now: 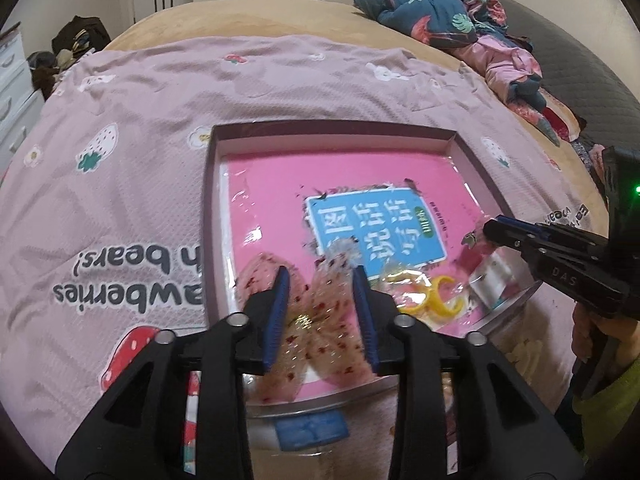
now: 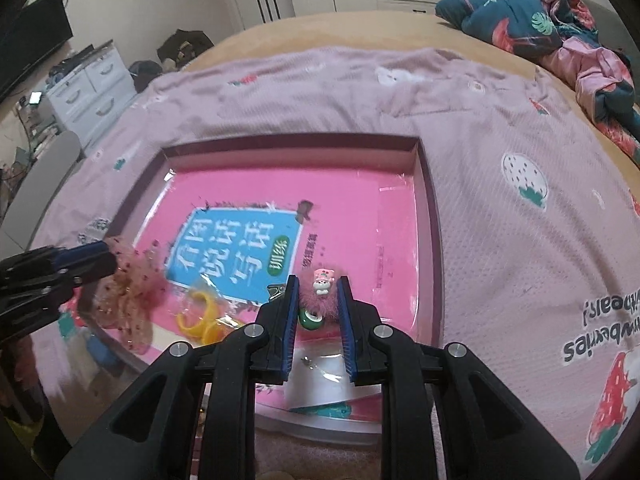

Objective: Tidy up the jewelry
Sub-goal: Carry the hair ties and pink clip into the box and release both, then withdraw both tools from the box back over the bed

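A shallow tray [image 1: 212, 184] [image 2: 426, 184] lies on the pink bedspread with a pink book [image 1: 280, 184] [image 2: 360, 208] inside it. My left gripper [image 1: 322, 280] [image 2: 108, 254] is shut on a pink speckled mesh bow [image 1: 320, 320] [image 2: 128, 300] at the tray's near edge. My right gripper [image 2: 317, 286] [image 1: 490, 230] is shut on a fluffy pink hair clip [image 2: 320, 292] with a small figure on it. A green bead [image 2: 310, 317] sits just below the clip. A yellow ring in clear wrap [image 1: 436, 294] [image 2: 200, 314] lies between the two grippers.
A crumpled blue floral quilt [image 1: 448, 8] [image 2: 540, 8] lies at the bed's far right. White drawers [image 2: 88, 88] stand off the bed at left. A clear packet with a small piece [image 2: 320, 368] lies under my right gripper. The bedspread [image 1: 120, 160] surrounds the tray.
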{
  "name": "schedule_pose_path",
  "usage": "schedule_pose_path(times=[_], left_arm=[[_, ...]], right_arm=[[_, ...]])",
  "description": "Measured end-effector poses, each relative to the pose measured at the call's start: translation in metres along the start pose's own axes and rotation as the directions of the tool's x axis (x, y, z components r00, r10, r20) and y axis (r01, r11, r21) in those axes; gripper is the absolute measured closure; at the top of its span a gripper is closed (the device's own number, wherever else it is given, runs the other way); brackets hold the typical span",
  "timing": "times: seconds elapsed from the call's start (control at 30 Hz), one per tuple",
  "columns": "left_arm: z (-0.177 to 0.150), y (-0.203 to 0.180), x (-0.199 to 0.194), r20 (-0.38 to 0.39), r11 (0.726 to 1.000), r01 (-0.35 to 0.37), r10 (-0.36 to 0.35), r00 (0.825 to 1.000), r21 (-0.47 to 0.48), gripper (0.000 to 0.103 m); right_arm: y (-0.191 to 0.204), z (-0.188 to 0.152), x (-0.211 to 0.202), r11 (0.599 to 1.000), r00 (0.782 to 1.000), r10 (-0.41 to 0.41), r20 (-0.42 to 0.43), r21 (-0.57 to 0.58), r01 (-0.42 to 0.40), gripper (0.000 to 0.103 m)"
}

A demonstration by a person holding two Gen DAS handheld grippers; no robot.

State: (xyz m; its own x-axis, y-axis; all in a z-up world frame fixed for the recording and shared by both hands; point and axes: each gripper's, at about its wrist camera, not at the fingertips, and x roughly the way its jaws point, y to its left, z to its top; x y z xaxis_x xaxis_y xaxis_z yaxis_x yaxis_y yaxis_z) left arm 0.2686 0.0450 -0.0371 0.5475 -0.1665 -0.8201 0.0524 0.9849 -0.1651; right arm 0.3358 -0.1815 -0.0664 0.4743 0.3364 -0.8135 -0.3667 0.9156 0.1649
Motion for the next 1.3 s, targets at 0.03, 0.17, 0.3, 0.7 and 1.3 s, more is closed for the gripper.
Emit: schedule_pose_path(times=[0.03, 0.17, 0.3, 0.7, 1.3], left_arm=[[-0.001, 0.002, 0.0, -0.001, 1.0, -0.003, 0.003, 1.0, -0.004, 0.074], [-0.008, 0.008, -0.005, 0.001, 1.0, -0.004, 0.004, 1.0, -0.027, 0.072], [-0.012, 0.008, -0.018, 0.022, 0.999, -0.018, 0.018, 1.0, -0.028, 0.062], [-0.02, 0.007, -0.074, 0.118, 0.998, -0.02, 0.027, 0.993, -0.065, 0.033], [-0.025, -0.009, -0.164, 0.289, 0.998, -0.011, 0.03, 0.957, -0.066, 0.009]], right_arm=[[0.0, -0.001, 0.001, 1.0, 1.0, 0.0, -0.003, 0.004, 0.0, 0.082], [-0.001, -0.007, -0.001, 1.0, 1.0, -0.001, -0.001, 0.018, 0.001, 0.069], [-0.002, -0.013, -0.016, 0.999, 0.999, 0.006, 0.033, 0.033, -0.008, 0.055], [0.0, -0.019, -0.106, 0.999, 0.982, 0.016, 0.189, 0.048, -0.026, 0.018], [0.022, -0.032, -0.212, 1.0, 0.935, 0.013, 0.354, 0.011, -0.018, 0.006]])
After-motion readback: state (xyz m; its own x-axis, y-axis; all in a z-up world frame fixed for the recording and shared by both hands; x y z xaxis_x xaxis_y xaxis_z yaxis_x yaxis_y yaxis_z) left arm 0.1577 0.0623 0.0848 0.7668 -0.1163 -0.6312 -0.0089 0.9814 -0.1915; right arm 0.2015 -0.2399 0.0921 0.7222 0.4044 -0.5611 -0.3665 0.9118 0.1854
